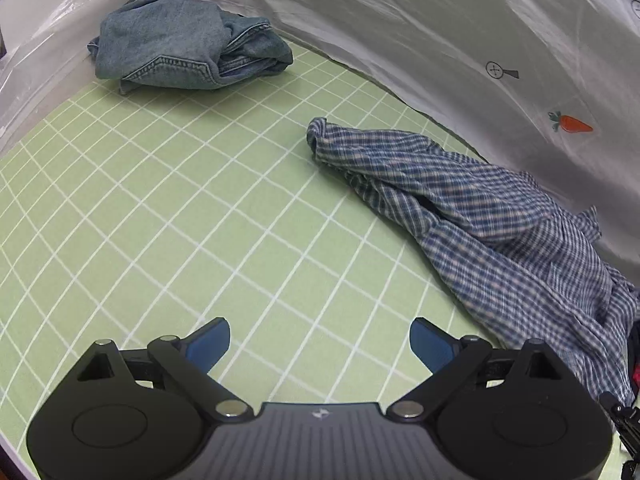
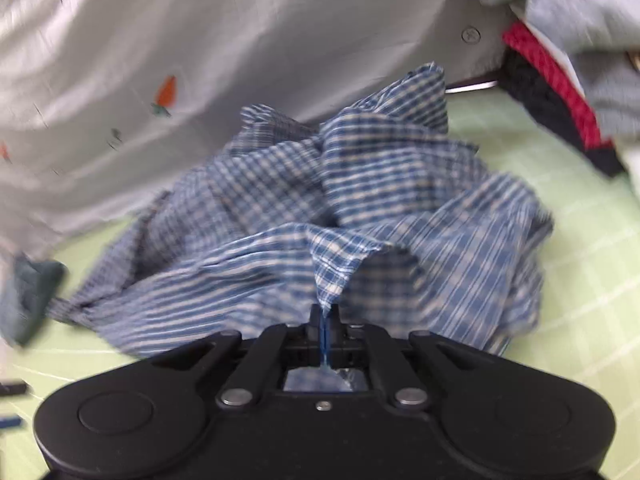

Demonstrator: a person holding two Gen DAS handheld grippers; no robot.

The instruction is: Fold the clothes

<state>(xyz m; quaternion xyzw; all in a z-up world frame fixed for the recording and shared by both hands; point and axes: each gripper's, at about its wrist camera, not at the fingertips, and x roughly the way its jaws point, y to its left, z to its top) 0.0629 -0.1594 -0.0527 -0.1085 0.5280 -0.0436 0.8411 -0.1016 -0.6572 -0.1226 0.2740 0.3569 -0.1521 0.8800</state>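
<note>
Left wrist: one denim garment (image 1: 188, 46), one checked shirt (image 1: 492, 216), left claw (image 1: 320, 344) apart, right claw (image 2: 325, 314) clamping shirt.

We are holding the left gripper (image 1: 320, 344) low over the green gridded mat (image 1: 180, 200), its blue-padded fingers (image 1: 210, 344) standing wide apart with nothing between them. To the right, the blue checked shirt (image 1: 480, 216) is lying rumpled along the foot of the white printed sheet (image 1: 440, 40), one bunched end pointing toward the mat's middle. At the far left corner, well apart from the shirt, a crumpled denim garment (image 1: 180, 44) is sitting in a heap.
</note>
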